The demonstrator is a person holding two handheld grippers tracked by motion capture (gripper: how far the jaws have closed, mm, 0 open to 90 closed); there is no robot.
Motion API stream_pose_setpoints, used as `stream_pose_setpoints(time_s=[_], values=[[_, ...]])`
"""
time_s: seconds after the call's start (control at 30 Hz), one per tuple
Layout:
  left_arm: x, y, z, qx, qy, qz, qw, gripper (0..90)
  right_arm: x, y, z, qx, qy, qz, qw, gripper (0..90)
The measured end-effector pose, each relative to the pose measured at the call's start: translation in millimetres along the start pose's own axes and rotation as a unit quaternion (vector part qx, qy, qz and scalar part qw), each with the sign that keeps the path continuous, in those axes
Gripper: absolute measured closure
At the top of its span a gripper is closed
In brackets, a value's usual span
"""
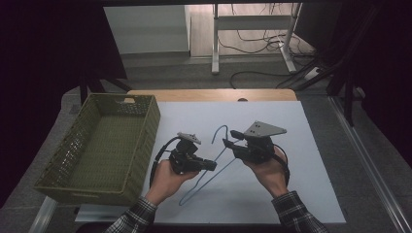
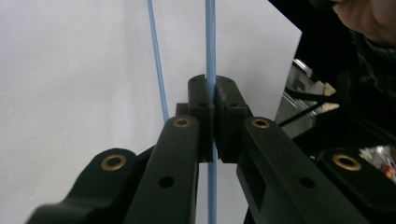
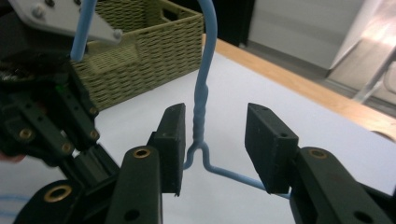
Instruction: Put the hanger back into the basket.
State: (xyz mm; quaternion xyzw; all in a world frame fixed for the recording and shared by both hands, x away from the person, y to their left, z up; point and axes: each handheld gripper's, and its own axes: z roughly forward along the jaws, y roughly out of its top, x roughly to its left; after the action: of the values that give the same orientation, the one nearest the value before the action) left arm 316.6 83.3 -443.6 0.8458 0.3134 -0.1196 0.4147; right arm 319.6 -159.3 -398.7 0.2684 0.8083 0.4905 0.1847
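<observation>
Overhead, dim room, white tabletop [image 1: 291, 145].

Green basket [image 1: 104, 145] walls off the left, bare white mat [image 1: 291, 194] right and front (blue hanger [image 1: 214, 167] mid-mat)

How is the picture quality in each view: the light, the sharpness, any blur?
High view: dim, dark vignetted edges, hanger faint. Left gripper view: bright sheet washed out; the nearest part of the jaws soft. Right gripper view: hanger neck sharp, basket and background slightly blurred.

An empty green woven basket [image 1: 104, 145] sits at the left edge of the white table [image 1: 301, 145].
</observation>
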Motion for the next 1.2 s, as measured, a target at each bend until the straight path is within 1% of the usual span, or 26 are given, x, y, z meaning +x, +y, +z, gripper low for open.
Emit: stream_pose_setpoints(time_s=[0.1,0.13,0.2,0.23,0.27,0.3,0.33,0.4,0.43,0.47,0.5,0.53,0.6,0.63,0.67,0.73,0.8,0.83,0.87,0.9,0.97,1.0,1.03,1.07,1.13,1.2], values=[[0.5,-1.4,-1.6,0.012,-0.004,0.014,0.9998,87.4,-0.7,-4.0,1.7,0.002,0.024,0.003,0.9997,65.6],[0.6,-1.9,-1.7,0.017,-0.004,0.018,0.9997,87.4,-0.3,-4.8,2.4,0.001,0.032,0.002,0.9995,70.1],[1.4,-2.9,-1.8,0.025,-0.001,0.022,0.9994,87.3,3.0,-5.5,3.5,0.003,0.043,-0.009,0.999,83.1],[1.3,-3.5,-1.4,0.032,0.004,0.028,0.9991,87.1,6.0,-5.7,4.1,0.006,0.04,-0.017,0.999,84.1],[1.4,-4.3,-1.1,0.037,0.007,0.033,0.9987,86.7,7.1,-5.5,4.8,0.009,0.046,-0.013,0.9988,85.5],[1.5,-5.1,-1.6,0.035,0.009,0.034,0.9988,85.9,7.9,-5.0,5.4,0.01,0.05,-0.008,0.9986,85.6],[0.9,-5.8,-2.5,0.03,0.017,0.039,0.9986,83.9,10.0,-4.3,6.1,0.016,0.042,-0.012,0.9989,85.7],[0.2,-6.5,-5.6,0.021,0.029,0.044,0.9984,65.3,13.5,-3.1,7.3,0.026,0.02,-0.021,0.9992,85.8],[0.2,-6.6,-7.3,0.018,0.034,0.045,0.9983,58.3,14.6,-2.8,7.8,0.032,0.013,-0.026,0.9991,85.9],[0.1,-6.2,-8.9,0.014,0.043,0.043,0.998,54.4,15.3,-2.7,8.0,0.035,0.011,-0.027,0.999,85.9],[-0.4,-5.5,-9.8,0.01,0.054,0.042,0.9976,46.8,15.7,-2.5,8.1,0.035,0.009,-0.023,0.9991,85.9],[-1.0,-4.4,-10.1,0.009,0.056,0.043,0.9974,41.2,16.1,-2.3,8.2,0.036,0.004,-0.018,0.9992,85.8],[-3.4,-1.6,-9.4,0.007,0.058,0.051,0.997,39.1,17.9,-1.9,8.6,0.037,-0.006,-0.014,0.9992,85.9],[-4.7,0.8,-8.4,0.01,0.067,0.058,0.9961,37.6,18.8,-1.8,9.0,0.038,-0.007,-0.012,0.9992,85.9],[-6.4,3.0,-7.1,0.015,0.072,0.061,0.9954,38.8,19.4,-1.6,9.5,0.038,-0.008,-0.008,0.9992,85.9],[-8.0,7.8,-3.9,0.021,0.08,0.065,0.9945,45.3,21.1,-1.5,10.1,0.038,-0.012,0.004,0.9992,85.8],[-9.1,12.3,-0.4,0.031,0.087,0.07,0.9933,53.5,22.5,-1.4,10.2,0.036,-0.015,0.017,0.9991,85.8],[-9.9,14.1,1.8,0.032,0.09,0.068,0.9931,57.3,23.0,-1.3,10.2,0.035,-0.013,0.023,0.9991,85.8],[-9.5,16.1,2.9,0.038,0.089,0.074,0.9926,61.7,23.4,-1.2,10.0,0.033,-0.01,0.026,0.9991,85.8],[-9.5,17.8,3.9,0.038,0.086,0.075,0.9927,64.6,24.2,-1.0,9.7,0.032,-0.01,0.026,0.9991,85.8],[-9.3,21.1,5.7,0.044,0.073,0.08,0.9931,72.2,25.4,-0.6,9.2,0.03,-0.009,0.026,0.9992,85.7],[-10.0,22.2,7.0,0.045,0.073,0.076,0.9934,76.9,26.2,-0.4,9.0,0.029,-0.005,0.027,0.9992,85.8],[-9.6,23.2,7.0,0.048,0.065,0.073,0.9941,81.0,26.8,-0.3,8.7,0.029,-0.004,0.027,0.9992,85.7],[-9.8,24.0,6.9,0.049,0.063,0.07,0.9943,85.7,27.4,-0.3,8.4,0.03,-0.007,0.025,0.9992,85.7],[-9.5,25.0,6.8,0.05,0.056,0.064,0.9951,86.7,26.3,-0.7,7.5,0.027,-0.005,0.025,0.9993,85.6],[-9.4,25.3,6.3,0.05,0.055,0.065,0.9951,87.1,26.2,-1.2,7.0,0.025,-0.003,0.025,0.9994,85.4]])
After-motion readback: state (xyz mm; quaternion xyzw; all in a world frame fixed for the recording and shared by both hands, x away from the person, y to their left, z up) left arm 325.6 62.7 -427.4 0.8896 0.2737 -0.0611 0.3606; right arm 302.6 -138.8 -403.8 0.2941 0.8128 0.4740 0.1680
